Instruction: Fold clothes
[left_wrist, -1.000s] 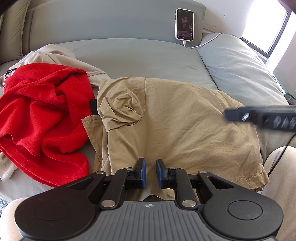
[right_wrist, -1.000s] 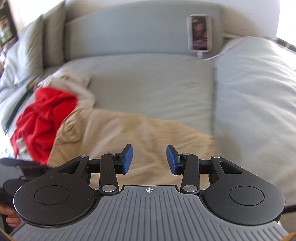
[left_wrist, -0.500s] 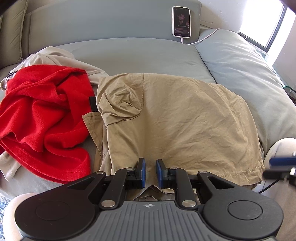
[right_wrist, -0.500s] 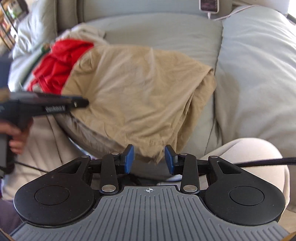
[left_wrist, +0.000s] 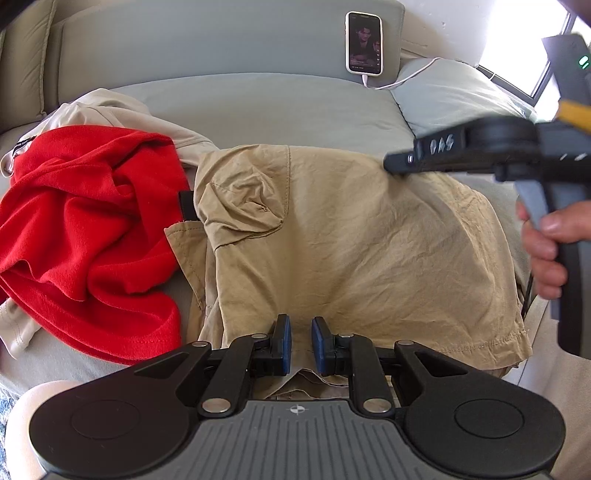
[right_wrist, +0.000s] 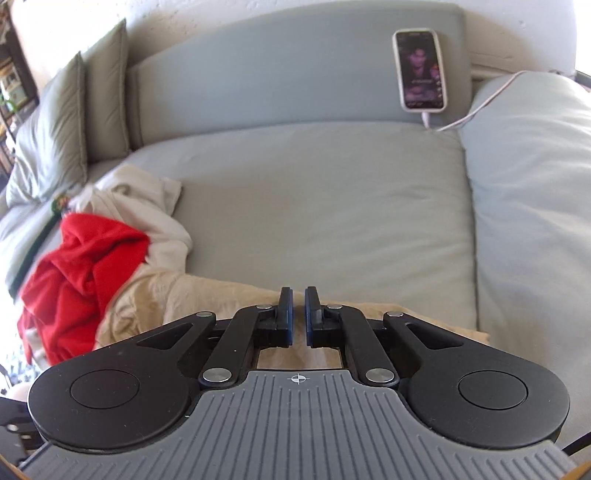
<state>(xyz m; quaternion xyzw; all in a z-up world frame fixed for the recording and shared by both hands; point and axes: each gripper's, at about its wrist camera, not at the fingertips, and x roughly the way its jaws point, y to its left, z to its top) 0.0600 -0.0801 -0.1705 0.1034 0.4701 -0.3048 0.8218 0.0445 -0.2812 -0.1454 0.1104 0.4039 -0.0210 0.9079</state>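
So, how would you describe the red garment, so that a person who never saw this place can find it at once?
Look at the grey sofa, toward its left end. There a red garment lies crumpled in a heap, partly on top of a pale beige garment and beside the flat khaki garment. It is the only bright red, fleecy-looking piece; its neighbours are beige or khaki.

— Anything written anywhere?
— Pale handwritten marks on the side of the right gripper (left_wrist: 399, 162), perhaps "DAS", blurred.
— And the phone (left_wrist: 364, 42) at the far sofa back?
— Screen text too small to read.
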